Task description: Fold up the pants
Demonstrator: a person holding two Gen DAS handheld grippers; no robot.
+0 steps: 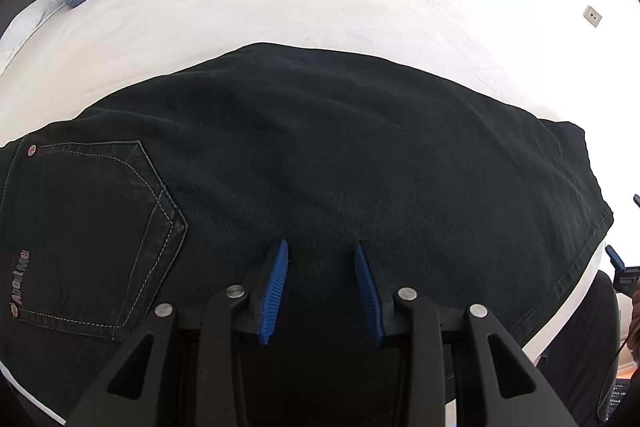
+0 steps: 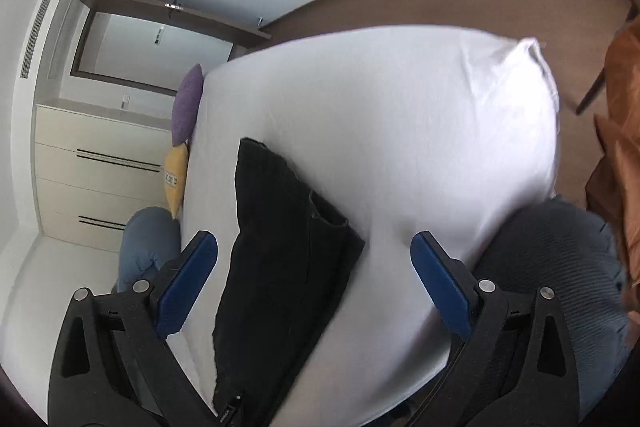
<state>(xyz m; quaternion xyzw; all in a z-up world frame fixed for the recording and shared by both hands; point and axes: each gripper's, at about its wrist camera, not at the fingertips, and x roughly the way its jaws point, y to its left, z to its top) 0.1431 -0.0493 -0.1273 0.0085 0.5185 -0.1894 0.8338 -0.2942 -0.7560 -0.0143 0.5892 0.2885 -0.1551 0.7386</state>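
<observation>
pants (image 1: 320, 155): black, folded flat on the bed (image 1: 248, 7), directly under and ahead of left gripper (image 1: 321, 263).
long axis: crosswise to left gripper.
left gripper: jaws partly apart, empty.
right gripper (image 2: 314, 259): jaws wide, empty, pants (image 2: 276, 247) between and below.
nearer: left.

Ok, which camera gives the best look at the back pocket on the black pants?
The left wrist view. The back pocket lies flat and sharp there, with its pale stitching, rivets and a small label visible. In the right wrist view the black pants are a dark, blurred folded strip and no pocket can be made out.
</observation>
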